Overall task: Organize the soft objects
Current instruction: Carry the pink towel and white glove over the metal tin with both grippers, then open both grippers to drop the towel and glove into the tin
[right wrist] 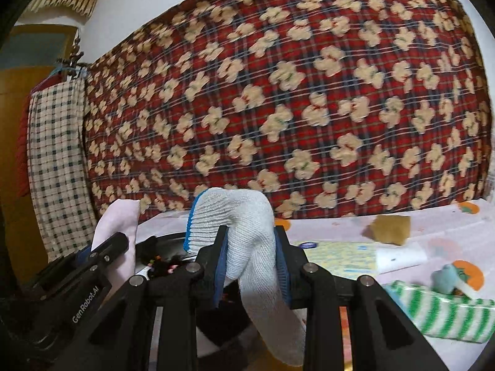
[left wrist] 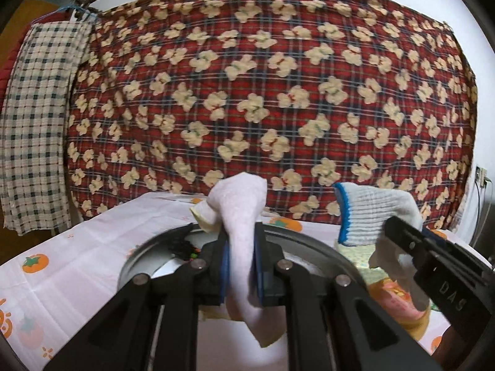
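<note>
While mid-carry over metal basin [left wrist: 321,249]: left gripper [left wrist: 241,266] clamped on pink cloth [left wrist: 239,216], right gripper [right wrist: 252,266] clamped on knit glove [right wrist: 250,232]. Neither dropped yet; striped towel [right wrist: 439,315], brown cloth [right wrist: 391,224] left on table [left wrist: 77,262].

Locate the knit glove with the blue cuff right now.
The knit glove is clamped in the right gripper, hanging above the table; in the left wrist view it's at right, beside the pink sock.

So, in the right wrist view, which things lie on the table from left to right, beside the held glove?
Pale pink cloth → white knitted glove with blue cuff → brown sponge piece → green-and-white striped towel.
</note>
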The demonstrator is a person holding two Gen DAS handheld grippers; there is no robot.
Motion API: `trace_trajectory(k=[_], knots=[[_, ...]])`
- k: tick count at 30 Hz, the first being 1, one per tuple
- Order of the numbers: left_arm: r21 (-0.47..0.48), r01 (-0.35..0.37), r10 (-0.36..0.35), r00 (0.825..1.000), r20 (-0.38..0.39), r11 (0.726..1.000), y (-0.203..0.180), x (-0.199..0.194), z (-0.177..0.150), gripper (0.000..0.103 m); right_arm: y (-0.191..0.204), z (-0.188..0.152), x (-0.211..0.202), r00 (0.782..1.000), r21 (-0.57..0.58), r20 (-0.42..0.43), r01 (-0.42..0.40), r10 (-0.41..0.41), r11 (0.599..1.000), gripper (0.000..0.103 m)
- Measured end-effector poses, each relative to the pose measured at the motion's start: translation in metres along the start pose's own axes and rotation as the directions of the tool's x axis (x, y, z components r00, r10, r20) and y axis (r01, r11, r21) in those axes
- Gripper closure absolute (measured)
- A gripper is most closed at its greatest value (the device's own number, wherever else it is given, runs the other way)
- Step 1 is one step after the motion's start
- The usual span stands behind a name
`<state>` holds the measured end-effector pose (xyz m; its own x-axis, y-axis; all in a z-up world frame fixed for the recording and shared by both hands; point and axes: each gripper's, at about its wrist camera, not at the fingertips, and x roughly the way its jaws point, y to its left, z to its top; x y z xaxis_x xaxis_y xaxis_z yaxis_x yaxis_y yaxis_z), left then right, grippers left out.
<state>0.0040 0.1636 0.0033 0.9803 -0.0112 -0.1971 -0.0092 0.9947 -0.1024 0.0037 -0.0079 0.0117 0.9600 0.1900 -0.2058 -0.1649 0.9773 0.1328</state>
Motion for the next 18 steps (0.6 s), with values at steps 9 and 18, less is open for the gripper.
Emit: trace_trajectory(k=[9, 18], knots=[[-0.039, -0.07, 0.068, 0.997, -0.046, 0.997, 0.023, 0.016, -0.002, 0.092, 0.03, -0.011, 0.041, 0.993, -0.006, -0.107, -0.057, 0.056, 0.998, 0.072], [-0.017, -0.132, 0.13, 0.987, -0.091, 0.991, 0.023, 0.03, -0.003, 0.092, 0.041, -0.018, 0.057, 0.986, -0.075, -0.161, -0.066, 0.054, 0.995, 0.072]])
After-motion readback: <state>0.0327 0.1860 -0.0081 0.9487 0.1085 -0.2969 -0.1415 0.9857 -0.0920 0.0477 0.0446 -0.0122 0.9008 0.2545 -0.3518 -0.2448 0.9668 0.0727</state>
